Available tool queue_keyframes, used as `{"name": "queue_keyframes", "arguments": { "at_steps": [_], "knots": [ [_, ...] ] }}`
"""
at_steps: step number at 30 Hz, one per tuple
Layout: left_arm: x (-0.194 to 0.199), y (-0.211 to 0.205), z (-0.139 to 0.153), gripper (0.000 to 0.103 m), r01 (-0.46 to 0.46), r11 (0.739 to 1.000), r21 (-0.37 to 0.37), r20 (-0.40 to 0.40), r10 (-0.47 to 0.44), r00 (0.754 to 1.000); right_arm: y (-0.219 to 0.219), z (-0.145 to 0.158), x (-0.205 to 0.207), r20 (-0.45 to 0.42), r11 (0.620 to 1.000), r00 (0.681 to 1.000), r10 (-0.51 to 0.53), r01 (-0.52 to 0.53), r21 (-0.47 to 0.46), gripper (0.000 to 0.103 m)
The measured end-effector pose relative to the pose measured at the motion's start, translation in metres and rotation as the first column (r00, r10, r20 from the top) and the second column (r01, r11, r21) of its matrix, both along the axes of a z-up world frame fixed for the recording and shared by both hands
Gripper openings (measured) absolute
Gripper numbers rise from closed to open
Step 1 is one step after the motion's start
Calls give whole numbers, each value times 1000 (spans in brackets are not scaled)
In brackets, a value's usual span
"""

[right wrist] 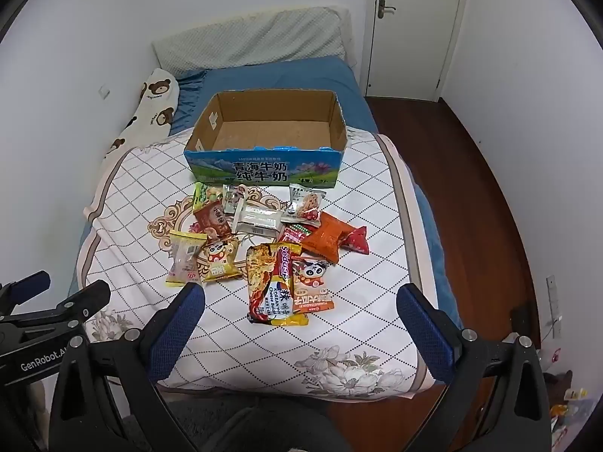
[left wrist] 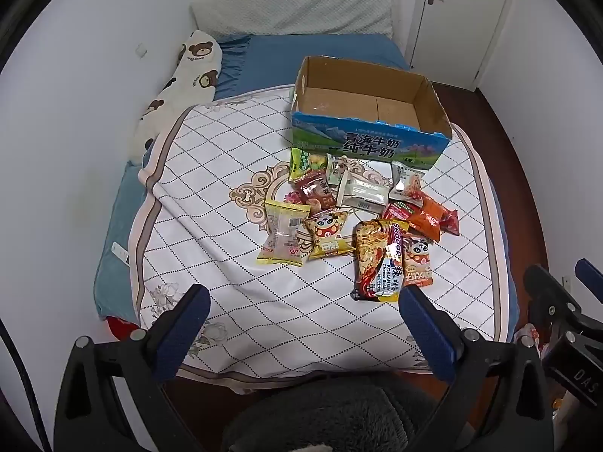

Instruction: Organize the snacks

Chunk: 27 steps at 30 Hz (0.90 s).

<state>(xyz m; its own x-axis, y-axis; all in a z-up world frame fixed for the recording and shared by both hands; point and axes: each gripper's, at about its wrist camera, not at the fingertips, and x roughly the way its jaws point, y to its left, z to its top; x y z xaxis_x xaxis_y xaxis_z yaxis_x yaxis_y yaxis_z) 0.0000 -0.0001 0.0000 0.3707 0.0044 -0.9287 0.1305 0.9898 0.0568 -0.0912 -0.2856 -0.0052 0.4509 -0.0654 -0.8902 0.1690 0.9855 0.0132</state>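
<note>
Several snack packets lie in a loose pile on the quilted bed cover, among them a long noodle packet (left wrist: 377, 260) (right wrist: 273, 282), a yellow-edged clear packet (left wrist: 284, 233) (right wrist: 182, 260) and an orange packet (left wrist: 429, 214) (right wrist: 326, 239). An empty cardboard milk box (left wrist: 371, 143) (right wrist: 264, 169) stands open just behind the pile. My left gripper (left wrist: 301, 324) is open and empty, held above the near edge of the bed. My right gripper (right wrist: 299, 324) is open and empty, also short of the pile.
A white diamond-pattern cover (left wrist: 211, 188) (right wrist: 358, 339) lies over a blue sheet (left wrist: 301, 56). A bear-print pillow (left wrist: 188, 75) (right wrist: 150, 109) lies at the left by the wall. A closed door (right wrist: 414, 26) and dark wood floor (right wrist: 471, 188) are at the right.
</note>
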Motion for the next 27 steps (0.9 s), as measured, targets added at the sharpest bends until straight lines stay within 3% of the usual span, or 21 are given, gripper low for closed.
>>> {"name": "queue_keyframes", "arguments": {
  "at_steps": [27],
  "knots": [
    [-7,5,-3,102,-6,1000,-8,-9,6,1000,-1,-1,-2,-5,1000,1000,1,-1,6,103]
  ]
}}
